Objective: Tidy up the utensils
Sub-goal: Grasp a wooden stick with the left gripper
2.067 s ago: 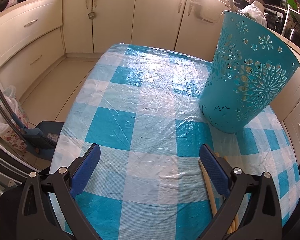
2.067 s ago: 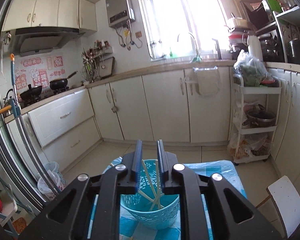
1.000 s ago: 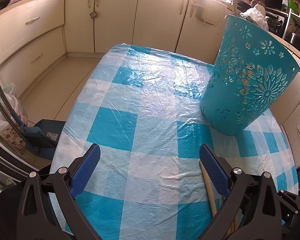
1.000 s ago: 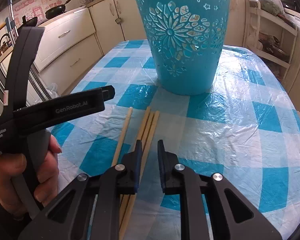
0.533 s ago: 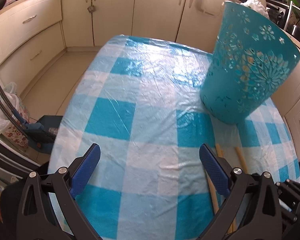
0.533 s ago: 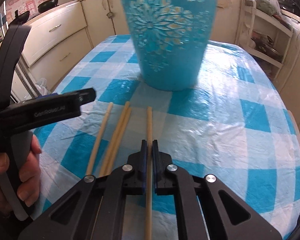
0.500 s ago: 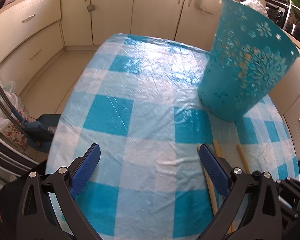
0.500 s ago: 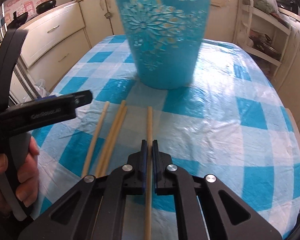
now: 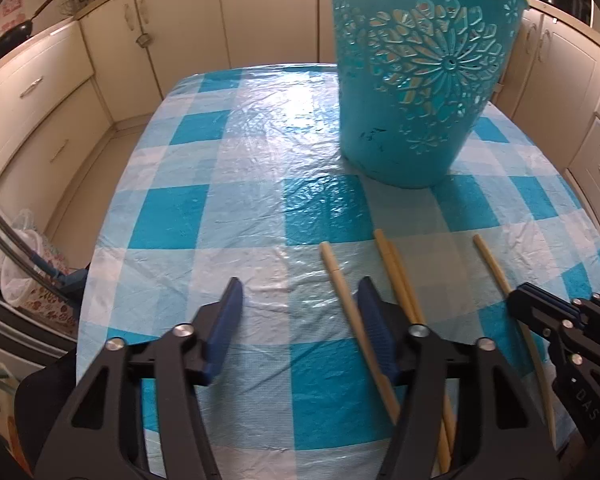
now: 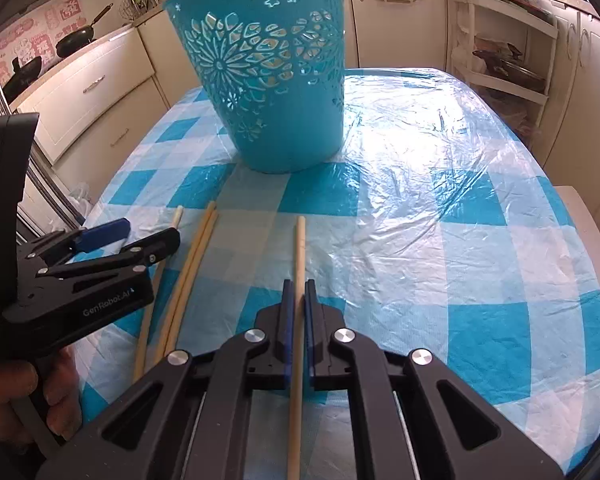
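Several wooden chopsticks lie on the blue-and-white checked tablecloth (image 9: 252, 152) in front of a teal cut-out basket (image 9: 416, 80) (image 10: 268, 80). My right gripper (image 10: 299, 308) is shut on the rightmost chopstick (image 10: 299, 248) (image 9: 494, 268), which lies flat and points at the basket. My left gripper (image 9: 300, 320) (image 10: 120, 240) is closing. The leftmost chopstick (image 9: 348, 304) (image 10: 176, 216) lies between its jaws, close to the right blue pad (image 9: 376, 328), with a wide gap to the left pad. A touching pair of chopsticks (image 9: 396, 276) (image 10: 196, 256) lies between the two grippers.
Cream kitchen cabinets (image 9: 260, 12) surround the table. A white shelf rack (image 10: 500, 40) stands at the back right. The table's left edge drops to the floor, where a plastic bag (image 9: 24, 264) sits. A hand (image 10: 28, 400) holds the left gripper's handle.
My left gripper has shifted right over the leftmost chopstick and its jaws have narrowed. The right gripper's jaws closed on the rightmost chopstick, which now lies apart from the others.
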